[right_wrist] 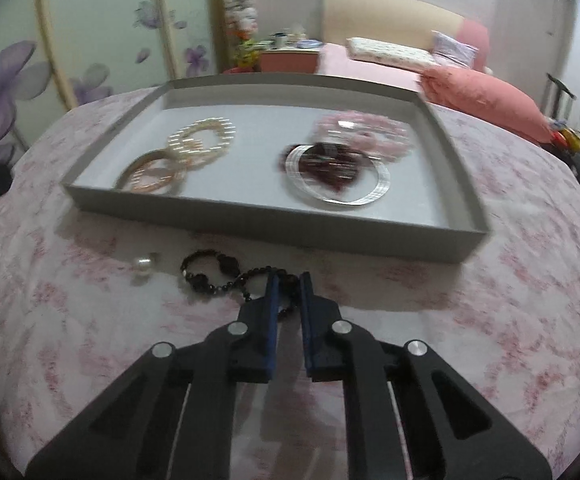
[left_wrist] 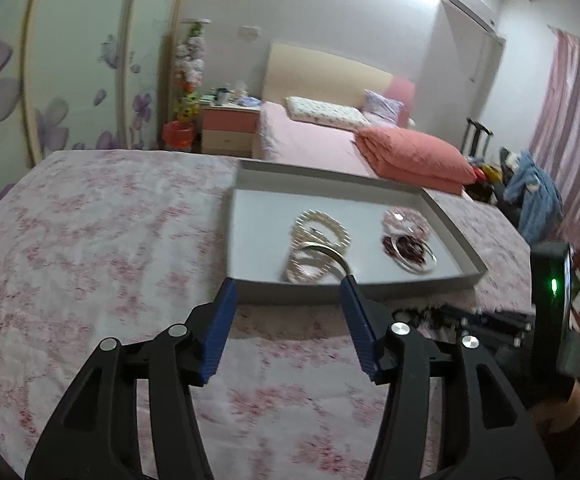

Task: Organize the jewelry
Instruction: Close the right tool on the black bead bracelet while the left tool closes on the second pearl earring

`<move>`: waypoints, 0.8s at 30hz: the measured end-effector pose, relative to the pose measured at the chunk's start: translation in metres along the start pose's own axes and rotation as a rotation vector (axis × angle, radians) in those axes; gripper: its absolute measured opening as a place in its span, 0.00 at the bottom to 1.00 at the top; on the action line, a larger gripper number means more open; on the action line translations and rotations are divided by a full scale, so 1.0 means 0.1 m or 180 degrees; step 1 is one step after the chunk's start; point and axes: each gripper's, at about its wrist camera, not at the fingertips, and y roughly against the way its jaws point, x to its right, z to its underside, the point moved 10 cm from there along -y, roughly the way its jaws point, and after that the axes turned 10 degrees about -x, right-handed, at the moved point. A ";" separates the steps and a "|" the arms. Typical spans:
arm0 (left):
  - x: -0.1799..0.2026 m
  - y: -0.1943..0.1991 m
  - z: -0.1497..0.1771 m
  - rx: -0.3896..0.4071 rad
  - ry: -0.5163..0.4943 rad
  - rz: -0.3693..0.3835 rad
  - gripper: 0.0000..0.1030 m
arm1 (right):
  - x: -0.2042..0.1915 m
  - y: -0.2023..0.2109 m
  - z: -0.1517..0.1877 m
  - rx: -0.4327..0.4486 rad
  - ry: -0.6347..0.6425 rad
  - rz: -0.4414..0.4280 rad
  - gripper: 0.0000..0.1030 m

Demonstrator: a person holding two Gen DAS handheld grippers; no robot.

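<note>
A shallow grey tray (right_wrist: 249, 222) lies on the pink floral cloth. It holds a pearl bracelet (right_wrist: 203, 136), a gold bangle (right_wrist: 151, 174), a pink bead bracelet (right_wrist: 364, 132), a dark red bracelet (right_wrist: 330, 168) and a silver bangle (right_wrist: 340, 178). A black bead bracelet (right_wrist: 209, 272) and a pearl earring (right_wrist: 145, 266) lie on the cloth in front of the tray. My right gripper (right_wrist: 290, 280) is nearly shut around the black bracelet's right loop. My left gripper (left_wrist: 290, 284) is open and empty at the tray's (left_wrist: 462, 248) near edge.
A bed with a folded salmon quilt (left_wrist: 414, 156) stands behind the table. A nightstand (left_wrist: 229, 128) and a flowered wardrobe (left_wrist: 49, 80) are at the back left. The right gripper's body (left_wrist: 554, 312) shows at the right of the left wrist view.
</note>
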 end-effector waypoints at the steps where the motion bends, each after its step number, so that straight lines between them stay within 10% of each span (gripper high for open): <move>1: 0.06 -0.02 0.01 -0.0022 -0.0043 0.0011 0.57 | 0.10 0.00 0.00 -0.0002 -0.0082 0.0035 0.11; 14: 0.73 -0.66 0.35 -0.0626 -0.0633 -0.0120 0.59 | 0.52 0.00 0.03 0.0028 -0.0303 0.0095 0.11; 24: 0.68 -0.87 0.35 -0.0731 -0.0588 -0.0343 0.17 | 0.53 0.01 0.04 0.0027 -0.0304 0.0053 0.11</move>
